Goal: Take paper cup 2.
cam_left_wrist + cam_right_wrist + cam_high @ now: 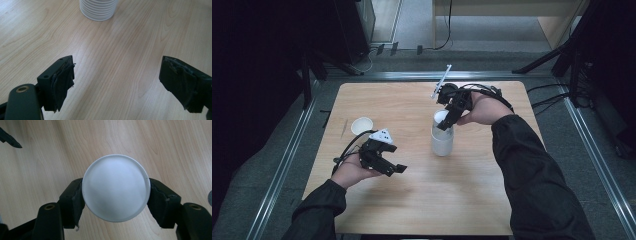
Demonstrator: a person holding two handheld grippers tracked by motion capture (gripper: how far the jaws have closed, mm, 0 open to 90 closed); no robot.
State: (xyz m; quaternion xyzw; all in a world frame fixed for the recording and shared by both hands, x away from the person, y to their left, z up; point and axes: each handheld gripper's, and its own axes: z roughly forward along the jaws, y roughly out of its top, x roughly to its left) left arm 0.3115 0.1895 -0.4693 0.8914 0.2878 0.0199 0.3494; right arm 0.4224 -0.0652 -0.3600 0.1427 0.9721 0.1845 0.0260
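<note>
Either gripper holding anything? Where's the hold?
Right gripper straddles the stacked white cups at the top rim; whether it grips cannot be told. Left gripper is open, holding nothing.

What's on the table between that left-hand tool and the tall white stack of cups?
Nothing: between the left tool and the stack of cups lies only bare wooden table, seen best in the left gripper view. The single small cup sits off to the side.
</note>
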